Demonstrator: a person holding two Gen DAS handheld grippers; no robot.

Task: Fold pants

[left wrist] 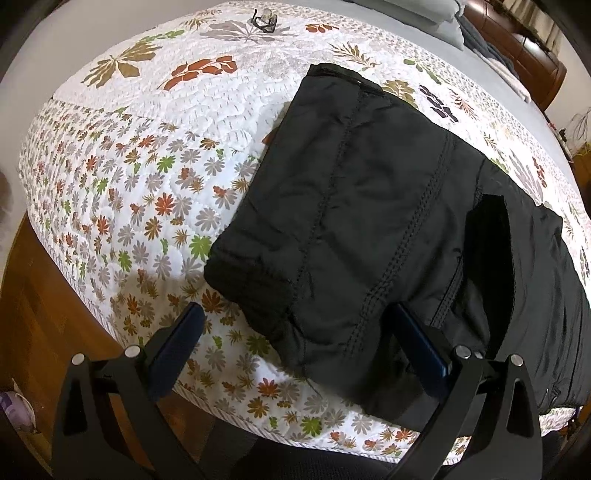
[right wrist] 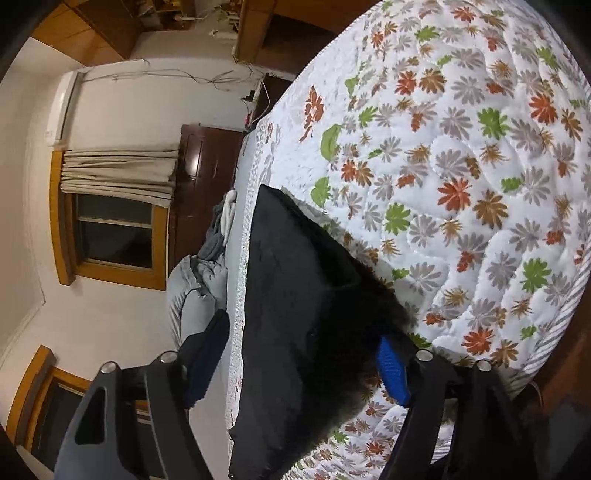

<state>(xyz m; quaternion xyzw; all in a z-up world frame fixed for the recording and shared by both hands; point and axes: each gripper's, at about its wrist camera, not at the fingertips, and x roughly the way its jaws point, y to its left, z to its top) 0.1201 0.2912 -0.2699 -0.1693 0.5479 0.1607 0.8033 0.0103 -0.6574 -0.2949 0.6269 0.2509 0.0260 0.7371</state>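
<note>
The black pants (left wrist: 369, 221) lie folded on the floral quilt (left wrist: 147, 166) near the bed's edge, stitched seams showing (a pair of glasses (left wrist: 264, 18) sits far across the quilt). The left gripper (left wrist: 295, 332) hangs above them with jaws spread wide, holding nothing. The right gripper (right wrist: 303, 354) is likewise spread, a raised fold of the pants (right wrist: 295, 295) between its fingers, unpinched.

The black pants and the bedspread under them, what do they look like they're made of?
Black pants: seemingly a thin synthetic weave, nylon-like, with faint sheen, crisp creases and raised seams; the right wrist view suggests a fuzzy lining.
Bedspread: quilted, probably cotton, matte, with stitched puffy channels and printed leaves.
</note>
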